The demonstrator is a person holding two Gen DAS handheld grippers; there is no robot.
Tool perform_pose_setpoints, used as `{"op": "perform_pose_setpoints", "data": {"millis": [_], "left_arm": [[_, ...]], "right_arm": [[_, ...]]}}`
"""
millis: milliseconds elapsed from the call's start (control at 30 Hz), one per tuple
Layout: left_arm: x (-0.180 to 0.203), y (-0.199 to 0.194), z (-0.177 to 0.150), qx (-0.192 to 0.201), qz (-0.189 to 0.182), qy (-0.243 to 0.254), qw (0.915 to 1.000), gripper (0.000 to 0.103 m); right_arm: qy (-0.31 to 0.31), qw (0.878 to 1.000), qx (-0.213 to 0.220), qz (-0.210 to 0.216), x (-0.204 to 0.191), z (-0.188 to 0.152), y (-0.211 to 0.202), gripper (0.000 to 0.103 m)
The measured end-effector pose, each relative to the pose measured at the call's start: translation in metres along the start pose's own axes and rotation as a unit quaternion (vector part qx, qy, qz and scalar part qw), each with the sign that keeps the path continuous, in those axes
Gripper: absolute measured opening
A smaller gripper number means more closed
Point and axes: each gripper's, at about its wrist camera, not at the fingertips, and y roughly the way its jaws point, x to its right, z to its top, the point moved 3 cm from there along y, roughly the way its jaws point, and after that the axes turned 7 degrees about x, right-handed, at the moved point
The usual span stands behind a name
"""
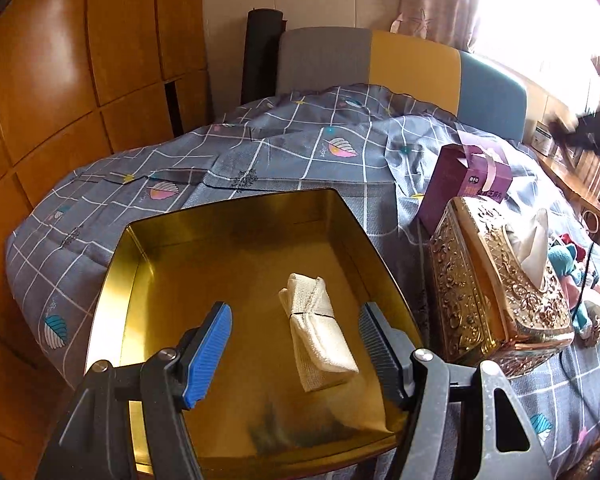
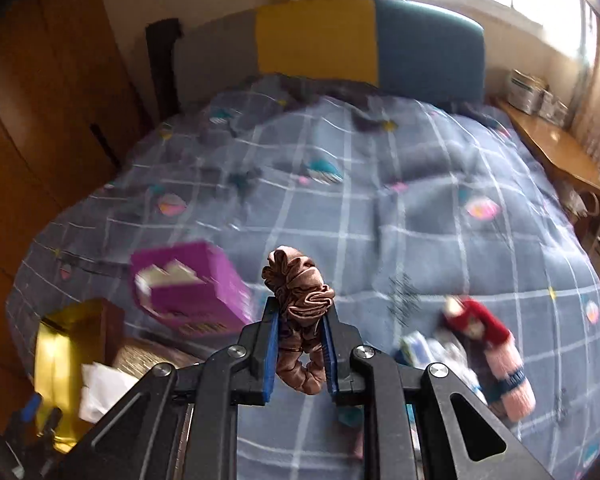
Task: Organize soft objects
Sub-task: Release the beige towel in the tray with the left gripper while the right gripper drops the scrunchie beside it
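Bedroom; quilt (image 1: pixel 284 152) in grey check covers the bed, wardrobe (image 1: pixel 60 92) at frame left. Left view, left to right: gold tin (image 1: pixel 148 264) at lower centre, open; a folded cloth (image 1: pixel 320 340) lies inside, between the spread fingers of the left gripper (image 1: pixel 296 334), no contact. Ornate tissue box (image 1: pixel 496 288) just right of the tin, purple box (image 1: pixel 460 184) behind it. Right view, blurred: purple box (image 2: pixel 192 292) at left; right gripper (image 2: pixel 300 320) at centre clamps a brown scrunchie (image 2: pixel 300 296), raised above the quilt; a red-pink sock (image 2: pixel 496 356) lies lower right.
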Motion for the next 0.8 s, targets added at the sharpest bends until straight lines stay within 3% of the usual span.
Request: {"op": "perform_pose_setpoints", "data": {"millis": [167, 267, 333, 467, 600, 767, 800], "left_arm": [[-0.007, 0.0, -0.004, 0.0, 0.0, 0.002, 1.0, 0.067], [-0.014, 0.001, -0.007, -0.002, 0.001, -0.007, 1.0, 0.067], [-0.019, 0.004, -0.008, -0.009, -0.001, -0.014, 0.9999, 0.067], [-0.031, 0.006, -0.012, -0.016, -0.003, -0.031, 0.9994, 0.067], [-0.044, 0.009, -0.017, -0.027, -0.008, -0.055, 0.9981, 0.067], [-0.053, 0.01, -0.021, -0.035, -0.009, -0.07, 0.9969, 0.067], [-0.054, 0.009, -0.022, -0.034, -0.008, -0.07, 0.9969, 0.067]], "right_arm": [[-0.068, 0.989, 0.024, 0.126, -0.097, 0.008, -0.008, 0.02], [-0.115, 0.973, -0.004, 0.2, -0.155, -0.013, -0.012, 0.02], [-0.139, 0.964, -0.031, 0.226, -0.185, -0.033, -0.01, 0.02], [-0.167, 0.954, -0.09, 0.234, -0.231, -0.068, 0.011, 0.02], [-0.175, 0.953, -0.119, 0.218, -0.257, -0.094, 0.046, 0.021], [-0.175, 0.96, -0.116, 0.186, -0.282, -0.109, 0.085, 0.026], [-0.174, 0.962, -0.11, 0.18, -0.286, -0.109, 0.09, 0.032]]}}
